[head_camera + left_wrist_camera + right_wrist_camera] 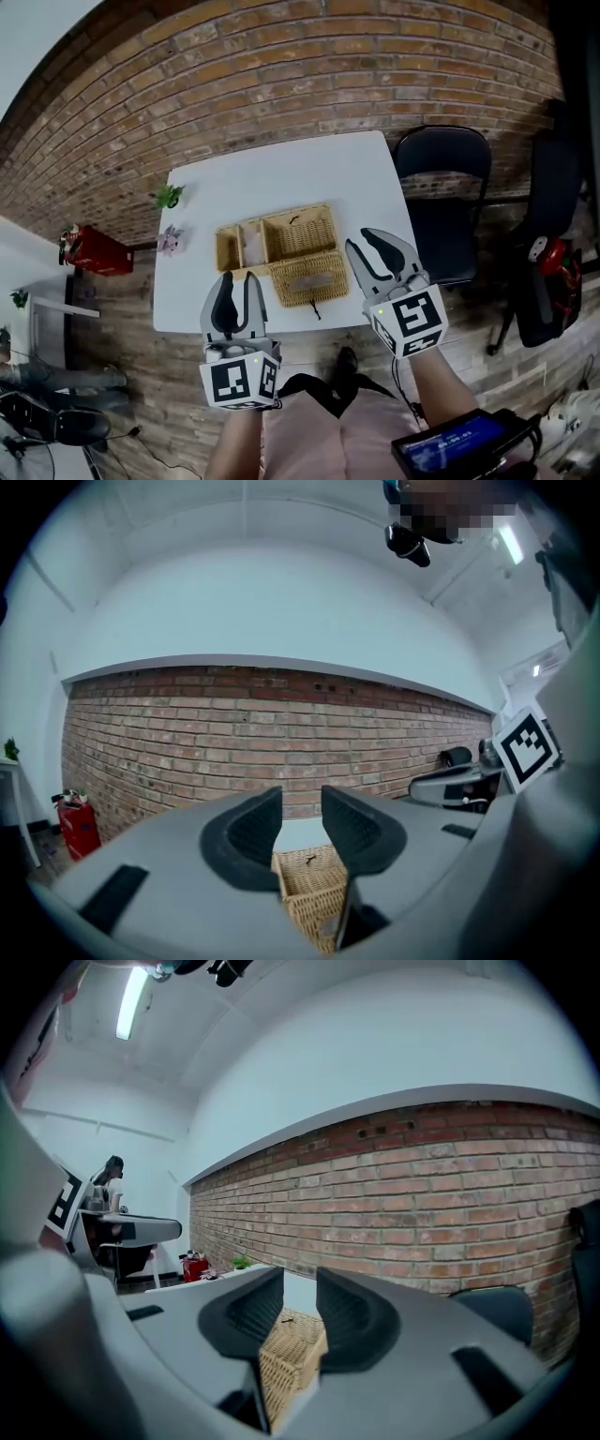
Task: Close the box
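A wicker box (281,236) with several compartments sits in the middle of a white table (281,173). Its woven lid (307,278) lies folded out flat toward the near edge. My left gripper (237,278) hovers over the near table edge, just left of the lid, open and holding nothing. My right gripper (362,240) is off the box's right side, also open and holding nothing. In the left gripper view the box (314,885) shows through the gap between the jaws. In the right gripper view the box (291,1349) lies low ahead between the jaws.
Two small potted plants (169,196) (171,240) stand at the table's left edge. A black chair (442,202) stands beside the table's right side, with more dark seating (553,272) further right. A red object (89,249) sits on the floor at left. A brick wall runs behind.
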Action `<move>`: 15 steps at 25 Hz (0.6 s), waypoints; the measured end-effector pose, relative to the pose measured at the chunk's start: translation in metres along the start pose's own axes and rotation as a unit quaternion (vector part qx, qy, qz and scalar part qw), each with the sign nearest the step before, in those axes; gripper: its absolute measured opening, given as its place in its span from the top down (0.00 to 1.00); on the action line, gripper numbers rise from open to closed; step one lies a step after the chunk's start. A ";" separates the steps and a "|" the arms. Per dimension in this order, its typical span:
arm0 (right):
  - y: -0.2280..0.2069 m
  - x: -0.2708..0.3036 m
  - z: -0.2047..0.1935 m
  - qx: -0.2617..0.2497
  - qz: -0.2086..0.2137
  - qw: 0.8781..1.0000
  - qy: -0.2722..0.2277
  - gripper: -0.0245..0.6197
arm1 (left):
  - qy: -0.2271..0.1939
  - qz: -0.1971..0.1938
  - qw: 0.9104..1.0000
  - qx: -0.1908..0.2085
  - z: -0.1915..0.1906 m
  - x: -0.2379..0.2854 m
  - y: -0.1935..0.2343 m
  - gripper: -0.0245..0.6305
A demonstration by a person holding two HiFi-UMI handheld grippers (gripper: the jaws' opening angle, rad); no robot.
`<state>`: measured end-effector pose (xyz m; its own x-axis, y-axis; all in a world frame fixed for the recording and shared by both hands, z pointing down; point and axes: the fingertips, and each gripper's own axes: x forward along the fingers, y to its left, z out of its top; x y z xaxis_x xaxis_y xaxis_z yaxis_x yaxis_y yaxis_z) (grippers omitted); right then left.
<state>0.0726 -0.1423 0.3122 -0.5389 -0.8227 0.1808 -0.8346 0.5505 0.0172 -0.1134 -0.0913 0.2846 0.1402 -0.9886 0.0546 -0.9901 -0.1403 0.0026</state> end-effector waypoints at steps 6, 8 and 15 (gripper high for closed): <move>-0.006 0.020 -0.011 0.002 0.018 1.000 0.014 0.78 | 0.015 -0.005 1.000 -0.001 -0.017 0.016 0.006 0.75; -0.004 0.023 -0.023 0.004 0.025 0.999 0.028 0.78 | 0.030 -0.010 0.999 -0.007 -0.033 0.018 0.008 0.75; 0.004 0.033 -0.074 0.017 0.051 0.996 0.070 0.74 | 0.073 -0.056 0.995 -0.032 -0.094 0.031 0.001 0.70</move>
<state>0.0595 -0.1571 0.3911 -0.6025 -0.7333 0.3150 -0.7805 0.6239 -0.0405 -0.1103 -0.1173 0.3805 0.2520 -0.9477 0.1957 -0.9673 -0.2406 0.0803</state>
